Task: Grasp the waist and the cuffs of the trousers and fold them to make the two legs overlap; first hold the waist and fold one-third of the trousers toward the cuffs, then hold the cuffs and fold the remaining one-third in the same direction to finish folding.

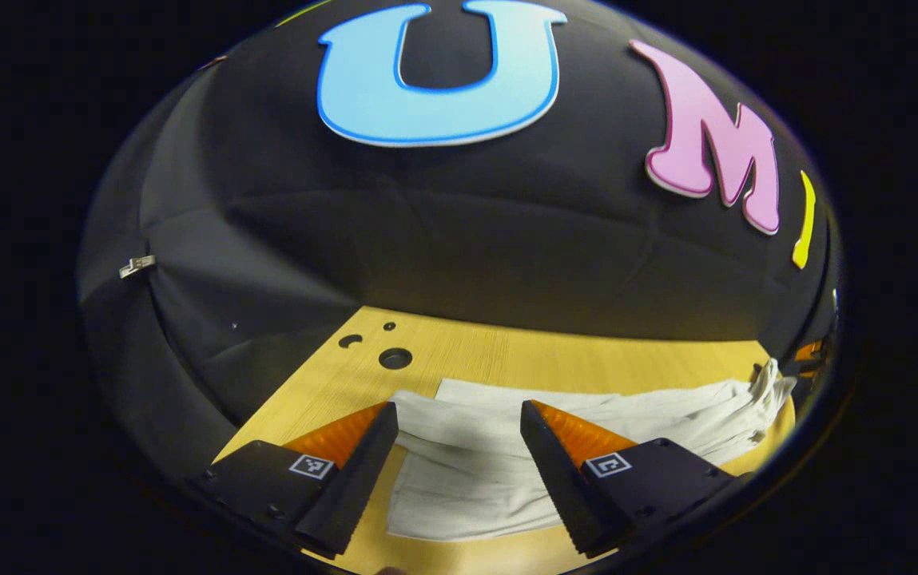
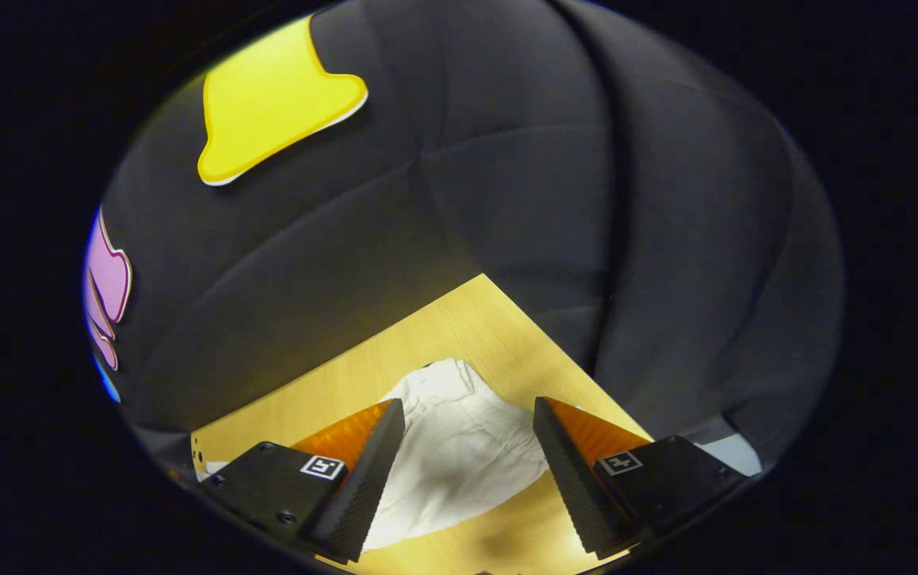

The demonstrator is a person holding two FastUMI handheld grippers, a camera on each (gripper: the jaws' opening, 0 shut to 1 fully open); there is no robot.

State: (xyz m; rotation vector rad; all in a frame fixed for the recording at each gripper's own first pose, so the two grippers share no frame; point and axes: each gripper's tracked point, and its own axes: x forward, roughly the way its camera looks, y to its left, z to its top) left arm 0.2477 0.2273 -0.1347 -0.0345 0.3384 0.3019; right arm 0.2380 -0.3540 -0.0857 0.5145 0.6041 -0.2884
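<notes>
Left gripper [image 1: 459, 415] closest to lens: fingers spread apart, nothing between them, hovering over one end of the trousers [image 1: 506, 447]. That end lies flat with straight edges, probably the cuffs, can't confirm. Trousers are white, stretched lengthwise across the table [image 1: 586, 359]; far end is bunched up near the table's right edge in the left gripper view.

Right gripper [image 2: 468, 411] also wide open and empty, above the rounded, gathered end of the trousers [image 2: 459, 447], likely the waist.

Progress, my read: cloth looks long and narrow, so the legs may already overlap, not certain. No thirds fold visible. Left to do: grip waist, fold a third toward cuffs, then cuffs over.

Containers: none seen. Table has a few holes [image 1: 395, 358] near the back-left corner.
</notes>
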